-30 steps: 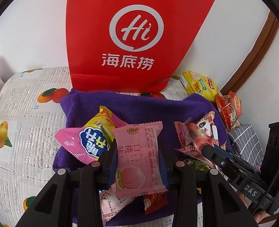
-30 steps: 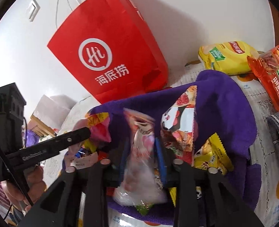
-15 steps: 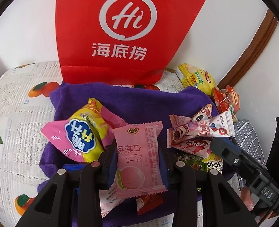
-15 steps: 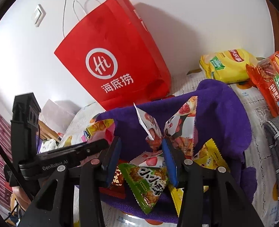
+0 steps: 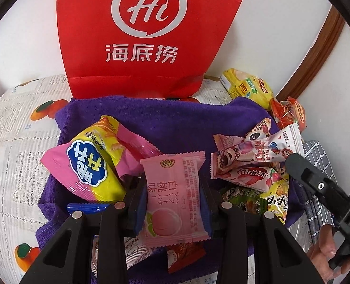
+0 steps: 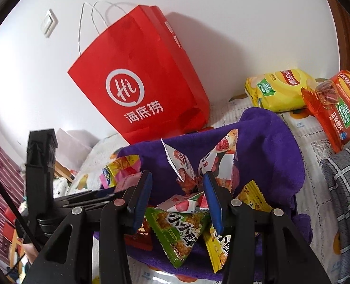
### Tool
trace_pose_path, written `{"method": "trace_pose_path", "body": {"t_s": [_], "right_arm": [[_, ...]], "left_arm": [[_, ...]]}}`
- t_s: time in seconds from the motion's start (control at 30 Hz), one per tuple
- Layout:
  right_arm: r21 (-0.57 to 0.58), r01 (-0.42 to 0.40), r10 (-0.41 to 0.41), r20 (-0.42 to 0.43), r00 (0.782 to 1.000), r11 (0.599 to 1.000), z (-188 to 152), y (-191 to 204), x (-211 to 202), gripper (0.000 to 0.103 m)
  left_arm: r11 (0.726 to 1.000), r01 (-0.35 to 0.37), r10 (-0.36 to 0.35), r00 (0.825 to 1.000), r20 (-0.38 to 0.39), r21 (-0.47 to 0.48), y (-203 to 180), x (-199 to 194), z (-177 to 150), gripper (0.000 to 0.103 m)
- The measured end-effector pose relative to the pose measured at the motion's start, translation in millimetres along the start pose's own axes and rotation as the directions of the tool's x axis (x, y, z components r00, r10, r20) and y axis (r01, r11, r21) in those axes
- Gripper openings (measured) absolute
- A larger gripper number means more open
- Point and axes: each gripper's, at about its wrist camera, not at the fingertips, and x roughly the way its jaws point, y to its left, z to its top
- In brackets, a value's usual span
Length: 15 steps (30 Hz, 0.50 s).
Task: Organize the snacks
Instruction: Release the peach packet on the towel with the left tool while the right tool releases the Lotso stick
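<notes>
My left gripper is shut on a pink peach snack packet and holds it above a purple towel strewn with snacks. A pink and yellow packet lies to its left, and a heap of pink and white packets to its right. My right gripper is open and empty above a green triangular packet, with white and red packets beyond it. A red paper bag stands against the wall behind the towel.
A yellow chip bag and an orange chip bag lie at the back right. A grey checked cloth is at the right. The table has a fruit-print cover. The right gripper's body shows in the left wrist view.
My right gripper has opened and let go of the pink and white packet, which now lies on the heap. It drew back. My left gripper moved closer to the red bag, still holding the peach packet.
</notes>
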Motion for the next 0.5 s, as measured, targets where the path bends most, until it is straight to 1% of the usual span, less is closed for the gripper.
{"method": "trace_pose_path", "body": {"t_s": [0.2,0.27,0.4,0.5], "right_arm": [[-0.025,0.058,-0.058,-0.024,0.998,0.998,-2,0,8,0.045],[-0.039,0.079,-0.080,-0.031,0.996,0.996,-2,0,10,0.045],[-0.061,0.096,-0.098,-0.040,0.994,0.994,-4,1,12,0.045],[-0.074,0.099,-0.102,-0.044,0.994,0.992,-4,2,13,0.045]], "left_arm": [[1.000,0.013,-0.013,1.000,-0.005,-0.025,5,0,1,0.037],[1.000,0.004,-0.004,1.000,0.006,-0.024,5,-2,2,0.039],[0.999,0.029,-0.028,0.999,0.017,-0.023,4,-6,4,0.044],[0.999,0.031,-0.031,0.999,0.030,-0.023,4,-11,4,0.049]]}}
